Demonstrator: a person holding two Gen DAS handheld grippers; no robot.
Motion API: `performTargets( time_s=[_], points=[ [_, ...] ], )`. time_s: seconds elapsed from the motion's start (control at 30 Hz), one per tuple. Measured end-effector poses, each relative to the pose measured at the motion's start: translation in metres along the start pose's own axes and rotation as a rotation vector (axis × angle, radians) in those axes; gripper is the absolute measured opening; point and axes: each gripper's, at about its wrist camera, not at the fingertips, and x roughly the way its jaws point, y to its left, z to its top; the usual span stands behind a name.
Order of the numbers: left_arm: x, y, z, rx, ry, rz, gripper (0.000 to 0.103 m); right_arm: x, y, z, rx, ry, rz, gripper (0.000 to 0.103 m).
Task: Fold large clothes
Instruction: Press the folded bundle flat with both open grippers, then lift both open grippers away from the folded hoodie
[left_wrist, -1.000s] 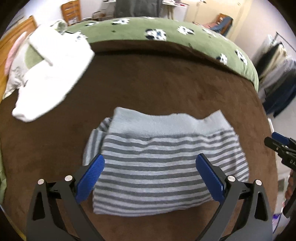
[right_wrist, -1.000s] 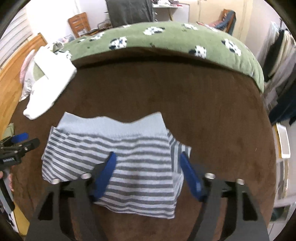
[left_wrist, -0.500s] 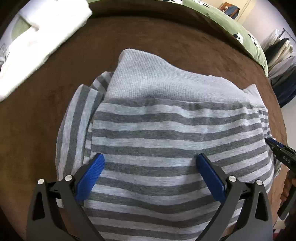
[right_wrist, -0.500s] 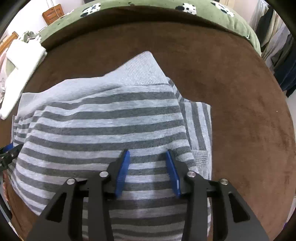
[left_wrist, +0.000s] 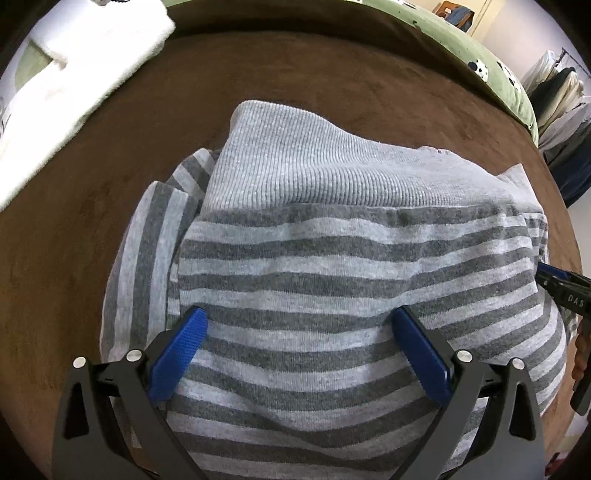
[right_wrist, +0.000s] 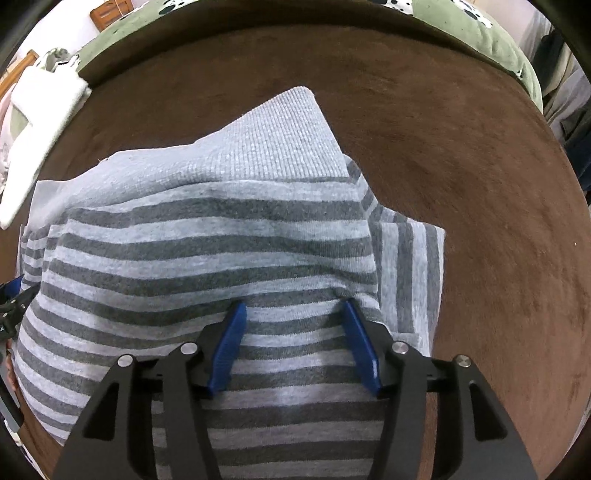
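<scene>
brown bed cover (left_wrist: 332, 85), folded striped garment (left_wrist: 351, 258) laid on it.
both grippers are angled steeply down over it: left gripper (left_wrist: 301, 330) spread wide, right gripper (right_wrist: 293, 312) opening; nothing is gripped.

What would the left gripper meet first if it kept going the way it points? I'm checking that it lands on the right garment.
The left gripper would probably first meet the striped garment, which fills the space between its open fingers; nothing else shows in between.
</scene>
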Motion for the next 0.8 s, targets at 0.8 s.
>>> performTargets(
  time_s=[0.8],
  points=[
    [-0.11, -0.039, 0.013, 0.017, -0.068, 0.052, 0.096, -0.139, -0.025, -0.034, 0.058, -0.162, 0.031, 0.092]
  ],
)
